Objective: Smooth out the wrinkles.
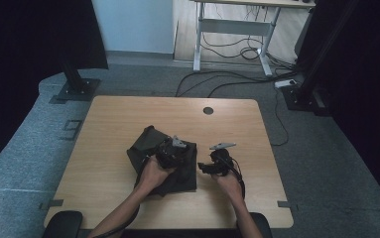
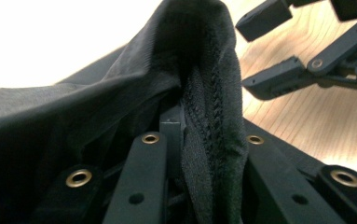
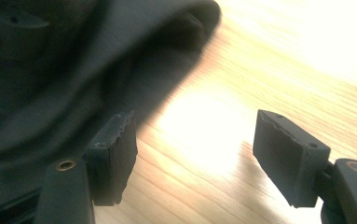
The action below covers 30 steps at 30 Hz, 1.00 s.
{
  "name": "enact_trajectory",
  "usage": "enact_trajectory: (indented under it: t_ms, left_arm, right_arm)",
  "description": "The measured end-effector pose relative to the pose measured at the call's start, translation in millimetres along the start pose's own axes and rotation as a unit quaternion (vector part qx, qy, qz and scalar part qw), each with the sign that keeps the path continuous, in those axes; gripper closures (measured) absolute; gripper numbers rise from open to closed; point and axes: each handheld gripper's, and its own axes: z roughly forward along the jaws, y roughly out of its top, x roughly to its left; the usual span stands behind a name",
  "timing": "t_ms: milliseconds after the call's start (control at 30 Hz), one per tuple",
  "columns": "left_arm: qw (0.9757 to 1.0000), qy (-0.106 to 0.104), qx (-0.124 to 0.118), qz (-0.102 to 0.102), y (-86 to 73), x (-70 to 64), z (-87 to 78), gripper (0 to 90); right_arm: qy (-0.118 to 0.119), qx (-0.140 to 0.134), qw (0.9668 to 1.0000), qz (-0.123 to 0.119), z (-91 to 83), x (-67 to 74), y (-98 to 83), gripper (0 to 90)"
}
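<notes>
table [image 1: 108,148]: a light wooden top that carries the work. Most of it lies bare around the cloth, which leaves room to spread and fold.

cloth [image 1: 150,144]: a dark garment or piece of fabric, lying near the middle of the table, a little to the person's left. It is rumpled and partly doubled over itself, with one corner standing up at the far left, so it looks like a fold in progress and not a finished one.

left gripper [image 1: 173,151]: on top of the cloth, toward its right edge. Its fingers [image 2: 174,126] are pressed together on a bunched, stitched edge of the cloth [image 2: 209,107], which rises as a ridge between them. Pinching that thick hem gives a firm hold for lifting or dragging the layer across.

right gripper [image 1: 211,167]: on bare table just beside the cloth's right edge, not touching it. Its fingers [image 3: 115,158] stand spread with only wood between them and the cloth [image 3: 73,79] off to one side. Judged from this, it is free to take a new hold while the left one keeps the fabric from slipping.
</notes>
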Motion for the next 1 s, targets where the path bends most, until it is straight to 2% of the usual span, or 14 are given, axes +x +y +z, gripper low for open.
enact_trajectory:
  t_ms: [133,200,300,433,533,633,767,833,900,1000]
  left_arm:
    - [0.9997,-0.009,0.020,-0.005,-4.0,-1.7,13.3,74.8]
    - [0.9995,-0.017,0.026,-0.006,-4.1,-3.1,17.3,69.7]
    - [0.9994,-0.021,0.028,-0.002,-2.7,-5.9,18.3,60.7]
    - [0.9988,-0.045,0.016,-0.013,1.9,-5.2,12.6,48.7]
    - [0.9981,-0.058,-0.003,-0.019,10.4,-2.5,0.7,41.7]
    - [0.9963,-0.075,-0.026,-0.033,20.2,2.5,-13.5,36.0]
    - [0.9954,-0.073,-0.052,-0.033,29.1,12.6,-33.2,28.5]
    - [0.9946,-0.070,-0.067,-0.038,31.3,19.8,-44.0,24.9]
    - [0.9940,-0.063,-0.080,-0.041,32.1,27.2,-55.8,20.9]
    - [0.9929,-0.047,-0.099,-0.047,31.9,38.3,-74.8,15.6]
  right_arm:
    - [-0.020,0.006,0.9998,-0.003,1.4,-7.5,-3.1,30.3]
    - [-0.027,0.006,0.9996,-0.001,0.9,-11.3,-5.1,30.4]
    - [-0.030,0.011,0.9995,0.004,1.9,-16.1,-9.0,30.3]
    - [-0.029,0.005,0.9995,0.008,2.7,-20.3,-11.8,29.6]
    - [-0.025,-0.007,0.9996,0.008,3.4,-22.1,-13.9,28.2]
    - [-0.023,-0.018,0.9996,0.005,5.0,-22.4,-15.5,24.4]
    - [-0.027,-0.024,0.9992,-0.019,9.6,-18.5,-17.5,14.2]
    - [-0.038,-0.021,0.9980,-0.047,12.7,-14.3,-18.5,9.9]
    - [-0.037,-0.027,0.9980,-0.045,15.7,-12.7,-19.5,5.1]
    - [-0.039,-0.029,0.9978,-0.045,17.1,-12.0,-19.6,3.7]
